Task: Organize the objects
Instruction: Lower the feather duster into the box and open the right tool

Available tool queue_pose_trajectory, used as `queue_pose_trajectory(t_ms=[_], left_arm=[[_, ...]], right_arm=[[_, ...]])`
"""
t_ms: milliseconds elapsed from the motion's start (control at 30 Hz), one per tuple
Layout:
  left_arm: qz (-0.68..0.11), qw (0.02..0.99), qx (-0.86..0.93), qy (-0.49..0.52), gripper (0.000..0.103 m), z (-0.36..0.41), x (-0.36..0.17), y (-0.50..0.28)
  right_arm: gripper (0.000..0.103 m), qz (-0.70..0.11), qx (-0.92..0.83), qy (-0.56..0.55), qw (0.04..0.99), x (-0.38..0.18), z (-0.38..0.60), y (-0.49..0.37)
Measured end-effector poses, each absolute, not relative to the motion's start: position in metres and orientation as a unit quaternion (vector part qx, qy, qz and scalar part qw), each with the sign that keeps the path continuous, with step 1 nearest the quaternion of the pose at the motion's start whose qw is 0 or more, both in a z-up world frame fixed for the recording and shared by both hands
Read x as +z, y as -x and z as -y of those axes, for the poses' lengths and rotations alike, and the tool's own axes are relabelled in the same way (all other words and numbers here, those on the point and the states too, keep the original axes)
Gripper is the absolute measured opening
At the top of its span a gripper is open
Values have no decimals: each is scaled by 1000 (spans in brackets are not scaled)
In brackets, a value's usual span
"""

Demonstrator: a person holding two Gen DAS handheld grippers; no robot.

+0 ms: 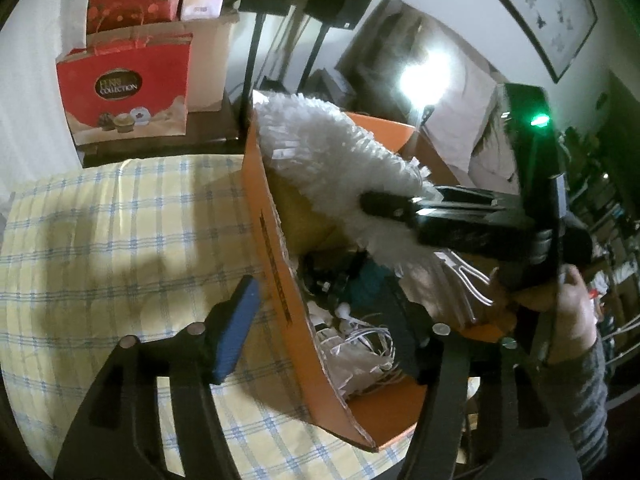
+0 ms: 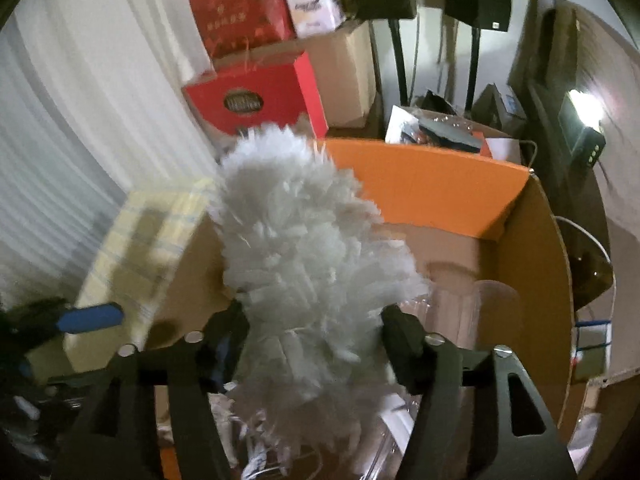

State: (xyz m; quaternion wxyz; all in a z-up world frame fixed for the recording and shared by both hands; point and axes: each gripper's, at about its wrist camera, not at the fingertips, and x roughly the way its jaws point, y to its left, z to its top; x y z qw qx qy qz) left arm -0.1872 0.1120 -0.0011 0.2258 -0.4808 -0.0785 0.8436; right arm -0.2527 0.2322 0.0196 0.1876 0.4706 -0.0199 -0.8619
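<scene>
An orange cardboard box (image 1: pixel 280 280) stands on the yellow checked cloth; its inside (image 2: pixel 440 184) shows in the right wrist view. My right gripper (image 2: pixel 314 320) is shut on a fluffy white duster (image 2: pixel 304 248) and holds it over the box. From the left wrist view the duster (image 1: pixel 328 152) leans across the box's far corner, with the right gripper (image 1: pixel 384 204) on its lower end. My left gripper (image 1: pixel 332 308) is open and straddles the box's near wall, with its blue-padded finger (image 1: pixel 236 328) outside. White cables (image 1: pixel 360 344) and dark items lie in the box.
The checked cloth (image 1: pixel 120 240) spreads left of the box. Behind it stand a red gift bag (image 1: pixel 124 92), cardboard boxes and two black speaker stands (image 1: pixel 252 52). A person's hand (image 1: pixel 568 312) grips the right tool. Clear plastic (image 2: pixel 472 312) lies in the box.
</scene>
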Motion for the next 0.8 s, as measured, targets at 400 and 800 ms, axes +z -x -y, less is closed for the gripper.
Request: queue_pose_trajectory(t_ms=[400, 800], left_arm=[[84, 203, 864, 453, 86, -83, 14, 170], [66, 160, 882, 438, 99, -55, 22, 151]], right_arm=[[82, 44, -895, -403, 185, 85, -251, 195], [103, 36, -910, -397, 112, 86, -235, 149]])
